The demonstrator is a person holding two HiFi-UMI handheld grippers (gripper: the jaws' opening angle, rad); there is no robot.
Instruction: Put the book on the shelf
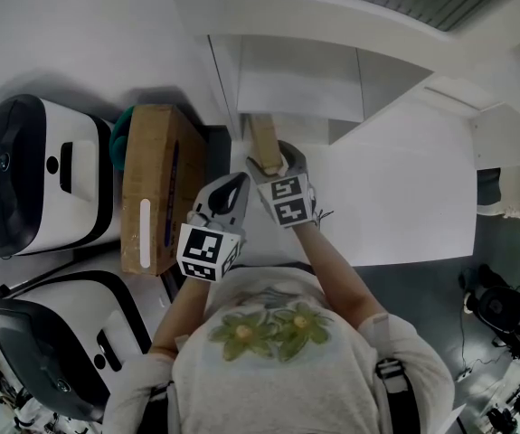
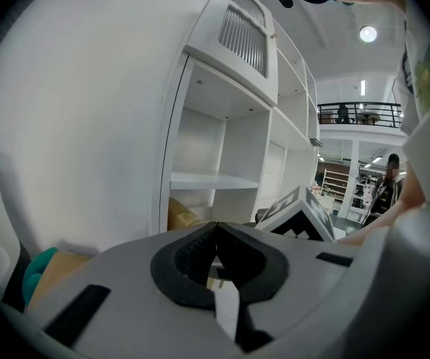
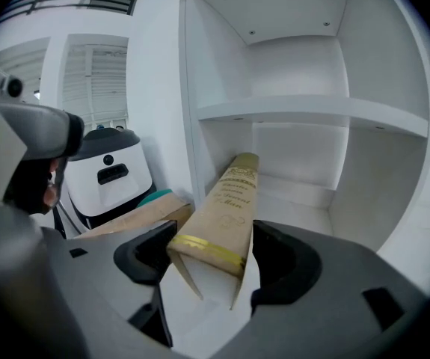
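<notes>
A tan book (image 3: 222,212) with gold lettering on its spine is held in my right gripper (image 3: 211,256), which is shut on its near end; the far end reaches into the lower compartment of the white shelf (image 3: 304,111). From the head view the book (image 1: 264,138) pokes under the shelf's top (image 1: 332,25) ahead of the right gripper (image 1: 273,165). My left gripper (image 2: 215,256) is shut with nothing between its jaws, and it hangs just left of and behind the right one (image 1: 232,193).
A brown cardboard box (image 1: 160,183) with a teal object (image 1: 122,125) behind it lies left of the shelf. Two white-and-black machines (image 1: 33,174) stand further left. The shelf's compartments (image 2: 222,148) are white and bare. People stand far off on the right (image 2: 387,182).
</notes>
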